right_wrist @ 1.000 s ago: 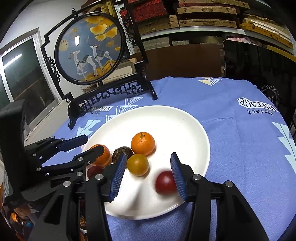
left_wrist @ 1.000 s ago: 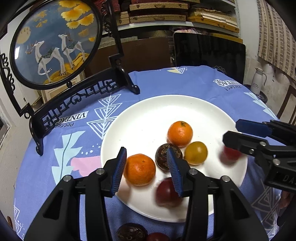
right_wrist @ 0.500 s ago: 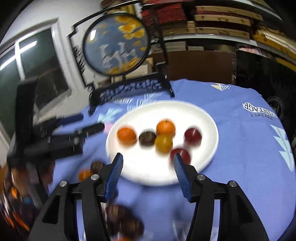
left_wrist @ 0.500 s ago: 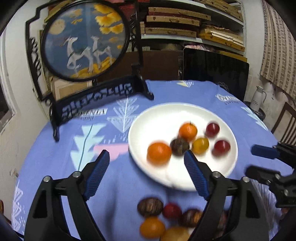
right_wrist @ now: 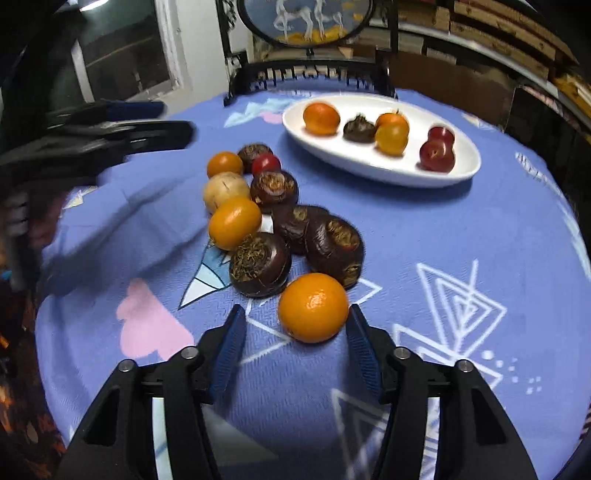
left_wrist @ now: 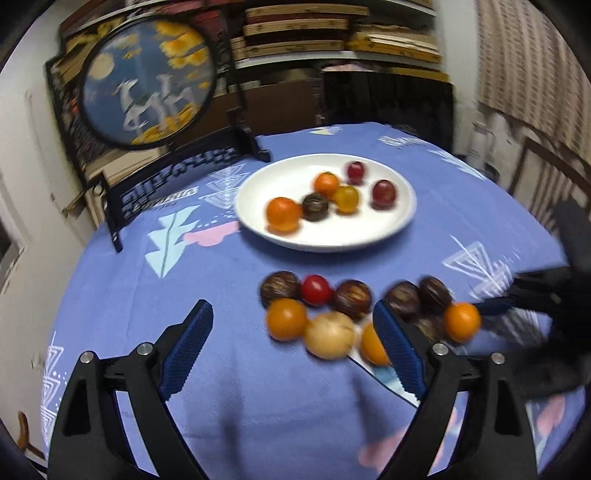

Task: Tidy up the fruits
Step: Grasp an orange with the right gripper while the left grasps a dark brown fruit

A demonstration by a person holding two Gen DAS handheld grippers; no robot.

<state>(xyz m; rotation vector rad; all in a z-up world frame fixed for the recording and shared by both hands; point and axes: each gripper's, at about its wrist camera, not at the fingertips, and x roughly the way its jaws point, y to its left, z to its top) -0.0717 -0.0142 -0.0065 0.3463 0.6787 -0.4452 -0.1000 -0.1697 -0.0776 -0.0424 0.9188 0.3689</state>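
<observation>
Right gripper fingers spread — straddled orange at lower centre, likely lined up for pick. Left gripper fingers spread, empty, near loose fruit pile on tabletop. White plate upper right — six fruits on it.

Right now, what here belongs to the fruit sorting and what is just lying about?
Job: white plate holding six fruits; loose fruit pile on the cloth; nearest orange between the open right gripper fingers; open left gripper.
Lying about: deer screen; shelves.
</observation>
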